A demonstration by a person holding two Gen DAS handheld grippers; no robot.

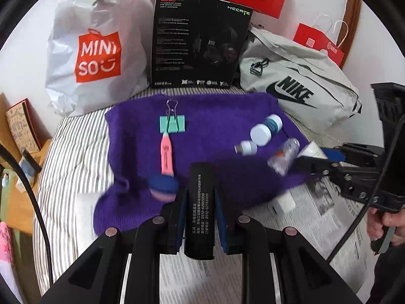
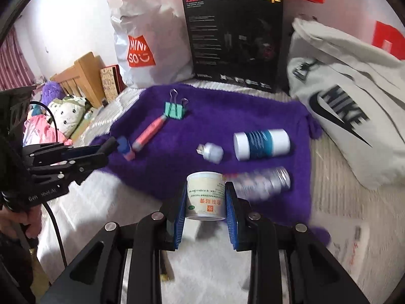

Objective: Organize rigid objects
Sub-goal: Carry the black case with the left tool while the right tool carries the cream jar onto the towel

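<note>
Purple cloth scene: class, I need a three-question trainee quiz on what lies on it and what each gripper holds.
1. True or false: the left gripper holds a black cylinder.
2. What does the right gripper hold? A) white jar B) binder clip C) pink pen
3. Fill in: the pink pen's tip touches the green ____.

Key: 1 true; 2 A; 3 binder clip, both lying on the purple cloth.

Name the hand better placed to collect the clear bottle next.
Right, probably: the clear bottle lies just beside the right gripper. But it is shut on the white jar, and the left gripper grips a black cylinder.
</note>
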